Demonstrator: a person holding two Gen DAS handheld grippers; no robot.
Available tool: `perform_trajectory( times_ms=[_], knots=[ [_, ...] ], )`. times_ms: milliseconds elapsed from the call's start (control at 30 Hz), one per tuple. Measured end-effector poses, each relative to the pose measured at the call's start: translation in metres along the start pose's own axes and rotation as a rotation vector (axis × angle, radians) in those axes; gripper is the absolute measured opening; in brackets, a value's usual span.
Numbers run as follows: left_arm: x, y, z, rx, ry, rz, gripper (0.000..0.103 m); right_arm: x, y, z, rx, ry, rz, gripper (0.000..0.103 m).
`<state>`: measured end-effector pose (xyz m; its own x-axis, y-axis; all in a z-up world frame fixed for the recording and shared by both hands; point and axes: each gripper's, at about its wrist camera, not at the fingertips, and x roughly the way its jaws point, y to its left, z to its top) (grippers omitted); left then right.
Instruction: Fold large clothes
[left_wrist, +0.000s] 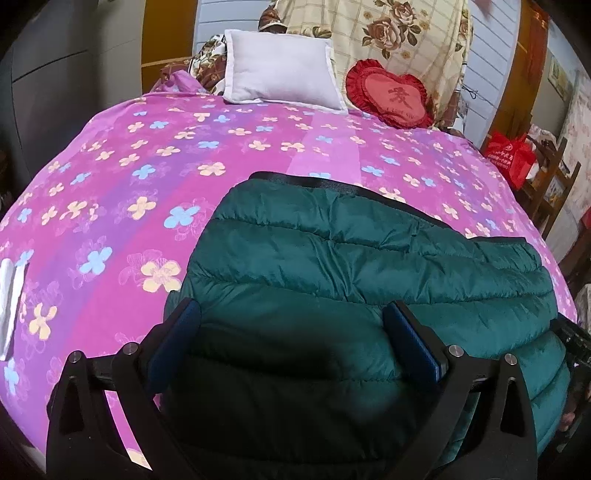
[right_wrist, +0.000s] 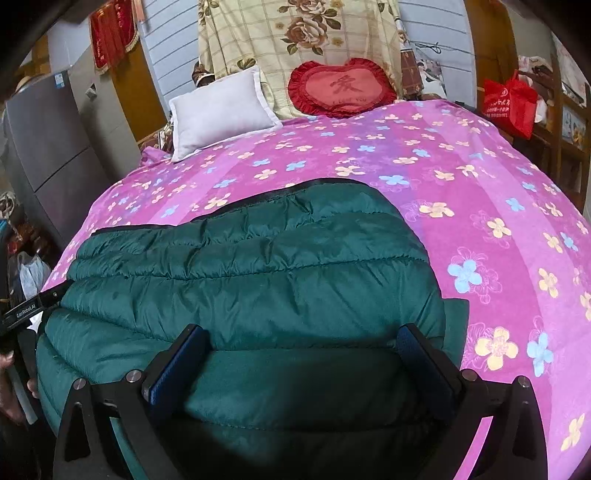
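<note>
On the pink floral bedspread (left_wrist: 147, 192) we've got the green puffer jacket (left_wrist: 351, 266) folded under both tongs, left gripper (left_wrist: 291, 332) & right gripper (right_wrist: 303, 354) released wide, prob. next fold needs fresh regrip.

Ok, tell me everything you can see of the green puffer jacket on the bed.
The green puffer jacket is dark teal, shiny and quilted in horizontal puffy bands, with a black trim along its far edge. It lies folded into a thick bundle at the near edge of the bed, on the pink flowered bedspread. The left gripper and right gripper both stand open over its near part, fingers straddling the fabric without pinching it. No sleeves, hood or zip can be told.
</note>
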<state>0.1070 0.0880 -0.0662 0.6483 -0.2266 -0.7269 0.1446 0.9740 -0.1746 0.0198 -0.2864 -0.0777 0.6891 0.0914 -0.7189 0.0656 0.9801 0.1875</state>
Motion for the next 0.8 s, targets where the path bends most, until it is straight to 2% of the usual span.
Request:
perform_trajectory(
  times_ms=[67,200,333,567,700,800],
  knots=[
    [0.002,0.001,0.001,-0.026,0.032,-0.01,0.101,0.0,0.001,-0.001,-0.005,-0.008,-0.005,0.103],
    [0.006,0.012,0.002,-0.122,0.083,-0.088,0.102,-0.002,0.001,-0.004,-0.009,-0.021,-0.005,0.103],
    [0.007,0.019,0.004,-0.201,0.093,-0.134,0.102,-0.002,0.0,-0.004,-0.011,-0.024,-0.006,0.103],
    [0.008,0.008,0.003,-0.15,0.077,-0.073,0.102,-0.003,0.0,-0.006,-0.016,-0.036,-0.01,0.103],
    [0.008,0.001,0.001,-0.1,0.054,-0.013,0.103,-0.004,0.0,-0.008,-0.018,-0.041,-0.011,0.103],
    [0.009,0.004,0.0,-0.103,0.048,-0.018,0.103,-0.005,0.001,-0.009,-0.02,-0.045,-0.015,0.103]
  ],
)
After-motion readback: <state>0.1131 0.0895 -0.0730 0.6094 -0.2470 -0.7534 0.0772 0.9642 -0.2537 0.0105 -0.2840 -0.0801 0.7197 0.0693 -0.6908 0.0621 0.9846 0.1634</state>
